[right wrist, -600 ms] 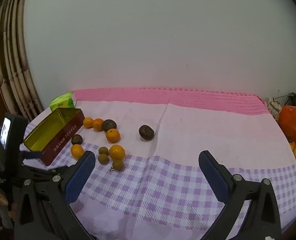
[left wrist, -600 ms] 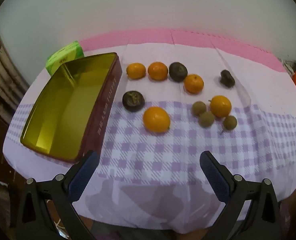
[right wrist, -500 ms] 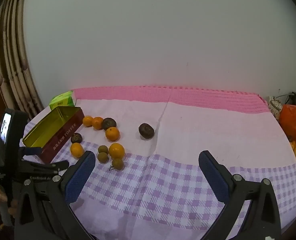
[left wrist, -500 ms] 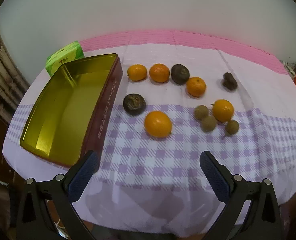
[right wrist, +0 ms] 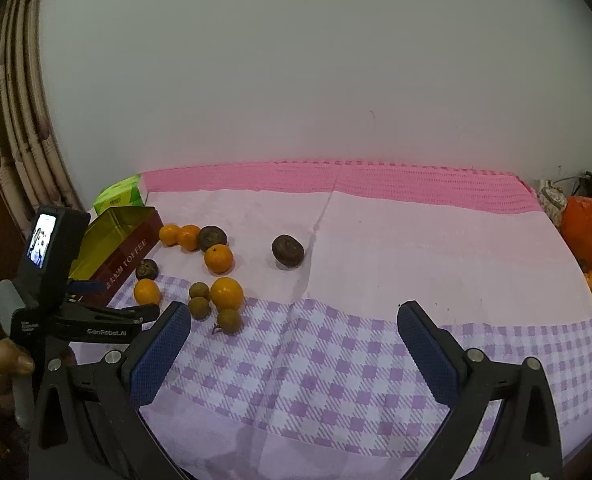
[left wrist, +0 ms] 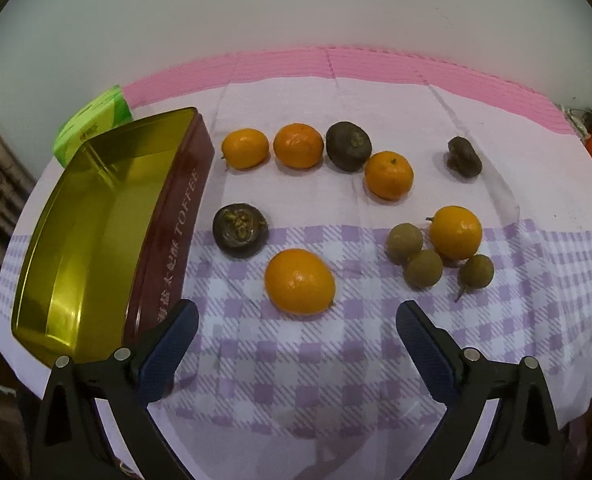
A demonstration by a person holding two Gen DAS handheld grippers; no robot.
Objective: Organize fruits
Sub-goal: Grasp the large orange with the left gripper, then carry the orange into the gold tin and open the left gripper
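The left gripper [left wrist: 297,326] hangs wide open above the nearest orange [left wrist: 299,281]. The right gripper [right wrist: 294,326] gapes empty over the checked cloth [right wrist: 335,368].

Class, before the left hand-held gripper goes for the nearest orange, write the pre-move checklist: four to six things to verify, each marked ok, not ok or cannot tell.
1. Left hand-held gripper open and holding nothing: ok.
2. Right hand-held gripper open, holding nothing: ok.
3. Nearest orange lies apart from other fruit, with room for the fingers on both sides: ok.
4. Toffee tin open, nothing inside, ready to receive fruit: ok.
5. Dark fruit beside the orange is not touching it: ok.
6. Fruit sorted yet: not ok; all of it lies loose on the tablecloth.
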